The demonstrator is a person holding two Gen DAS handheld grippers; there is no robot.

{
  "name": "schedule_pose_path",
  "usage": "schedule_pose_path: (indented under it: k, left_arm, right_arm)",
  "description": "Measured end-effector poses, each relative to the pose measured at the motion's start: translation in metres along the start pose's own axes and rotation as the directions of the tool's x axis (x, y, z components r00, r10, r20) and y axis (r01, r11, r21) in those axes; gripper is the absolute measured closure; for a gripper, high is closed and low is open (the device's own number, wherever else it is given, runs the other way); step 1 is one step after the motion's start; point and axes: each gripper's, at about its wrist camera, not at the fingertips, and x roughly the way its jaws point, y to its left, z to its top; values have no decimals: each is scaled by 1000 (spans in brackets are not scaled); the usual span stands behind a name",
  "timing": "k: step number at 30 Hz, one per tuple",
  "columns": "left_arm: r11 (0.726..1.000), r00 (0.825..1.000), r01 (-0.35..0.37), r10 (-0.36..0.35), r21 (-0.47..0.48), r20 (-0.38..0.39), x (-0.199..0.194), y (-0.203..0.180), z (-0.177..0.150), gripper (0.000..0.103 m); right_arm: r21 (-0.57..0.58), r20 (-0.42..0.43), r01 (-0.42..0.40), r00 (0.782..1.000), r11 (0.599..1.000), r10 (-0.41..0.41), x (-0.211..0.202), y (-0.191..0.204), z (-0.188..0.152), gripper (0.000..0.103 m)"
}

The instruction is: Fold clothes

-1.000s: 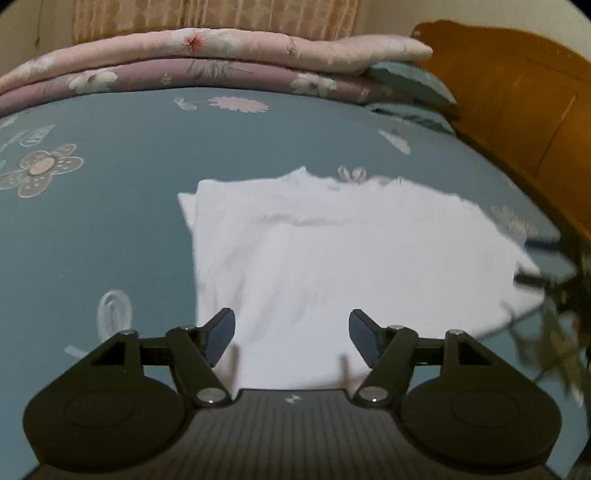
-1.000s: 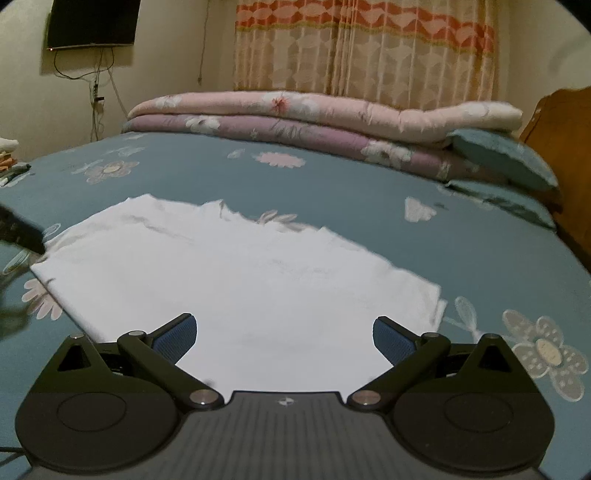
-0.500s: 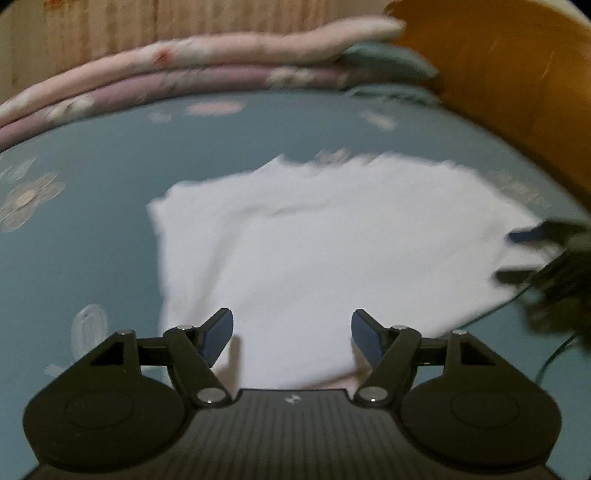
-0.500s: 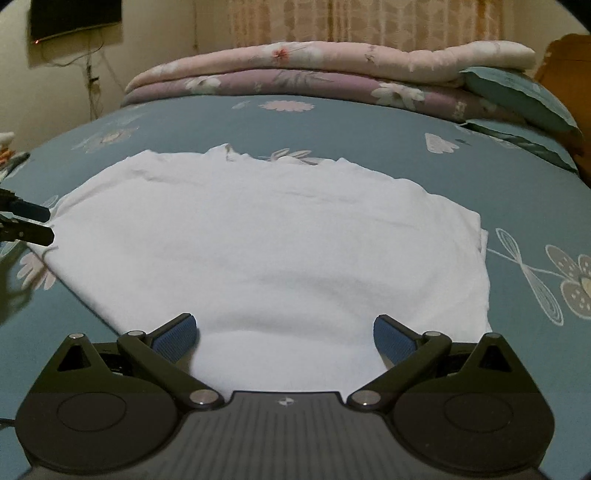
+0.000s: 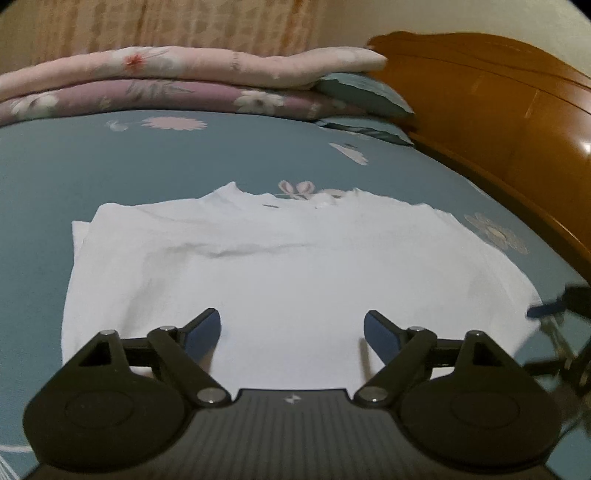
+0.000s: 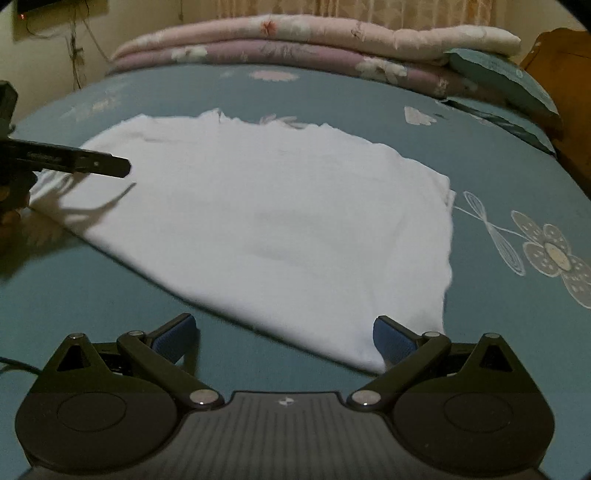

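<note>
a white shirt [image 5: 295, 273] lies flat on a teal bedsheet [image 5: 110, 162] printed with pale flowers. its sleeves are tucked in, so it forms a rough rectangle, with the neckline at the far edge.

the left gripper [image 5: 291, 330] is spread wide and grasps nothing. its two blue-padded fingers [image 5: 203, 328] sit low over the near hem of the shirt, casting shadows on the cloth. in the left wrist view, the blurred tip of the other gripper shows at the shirt's right edge.

the right gripper [image 6: 284, 332] is also spread wide and empty. its left finger is over bare sheet, while its right finger [image 6: 391, 336] sits at the near right corner of the shirt; whether it touches the cloth cannot be told. in the right wrist view, a finger of the left gripper reaches in from the left, above the shirt's left side, with its shadow on the cloth.

at the far side of the bed, folded pink and mauve quilts [image 6: 314, 40] are stacked, with a teal pillow [image 6: 502, 77] beside them. a wooden headboard [image 5: 498, 103] stands to the right, and a curtain [image 5: 177, 26] hangs behind.
</note>
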Motion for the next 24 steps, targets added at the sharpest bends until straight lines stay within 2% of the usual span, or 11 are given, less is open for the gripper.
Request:
schedule_pose_path:
  k: [2, 5, 8, 12, 15, 22, 24]
  left_arm:
    - [1000, 1000, 0, 0, 14, -5, -6, 1, 1, 18]
    - [1000, 1000, -6, 6, 5, 13, -15, 4, 4, 15]
    - [1000, 1000, -15, 15, -13, 7, -16, 5, 5, 15]
    - [1000, 1000, -22, 23, 7, -10, -16, 2, 6, 15]
    - [999, 999, -37, 37, 13, -10, -18, 4, 7, 15]
    - [998, 999, -49, 50, -25, 16, -24, 13, 10, 10]
    - [998, 998, -63, 64, -19, 10, -22, 12, 9, 10]
  right_arm:
    - [23, 39, -1, 999, 1000, 0, -9, -1, 13, 0]
    - [59, 172, 27, 984, 998, -37, -15, -7, 34, 0]
    - [137, 133, 30, 990, 990, -48, 8, -26, 37, 0]
    - [229, 74, 40, 996, 973, -58, 34, -48, 36, 0]
    - [224, 78, 46, 995, 973, -65, 28, -49, 26, 0]
    - [121, 113, 28, 993, 992, -41, 34, -24, 64, 0]
    - [117, 104, 46, 993, 992, -58, 51, -19, 70, 0]
